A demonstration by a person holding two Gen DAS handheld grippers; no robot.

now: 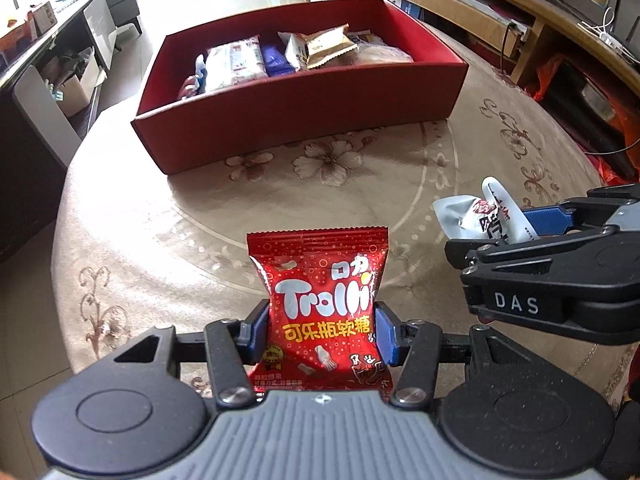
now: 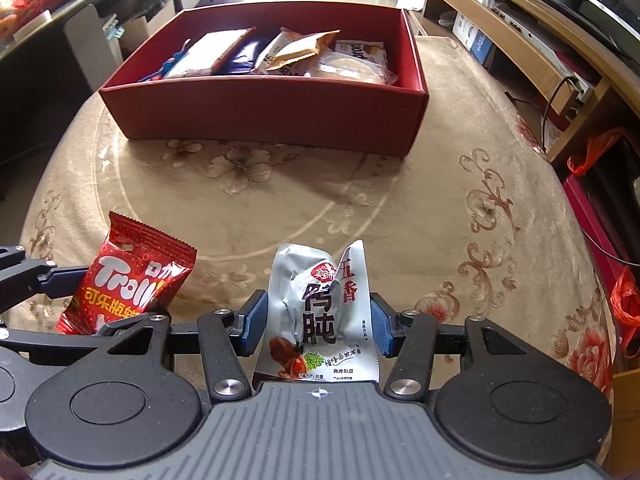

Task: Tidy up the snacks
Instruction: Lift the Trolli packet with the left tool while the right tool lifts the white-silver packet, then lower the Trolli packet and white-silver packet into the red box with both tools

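My left gripper [image 1: 322, 330] is shut on a red Trolli gummy packet [image 1: 320, 300], held upright above the table; the same red Trolli packet [image 2: 124, 280] shows at the left of the right wrist view. My right gripper [image 2: 314, 326] is shut on a crumpled silver snack pouch [image 2: 320, 304] with red and black lettering. In the left wrist view that right gripper [image 1: 516, 232] stands at the right with the silver pouch [image 1: 480, 212] between its blue pads. A red box [image 1: 304, 108] sits at the far side of the table with several snack packets [image 1: 320, 46] inside; the red box [image 2: 264, 108] is also ahead in the right wrist view.
The round table wears a beige floral cloth [image 2: 400, 208]. A wooden TV cabinet [image 2: 520, 48] with cables runs along the right. A dark low table [image 1: 48, 60] with boxes stands at the left. Red plastic bags [image 2: 624, 300] hang beside the table's right edge.
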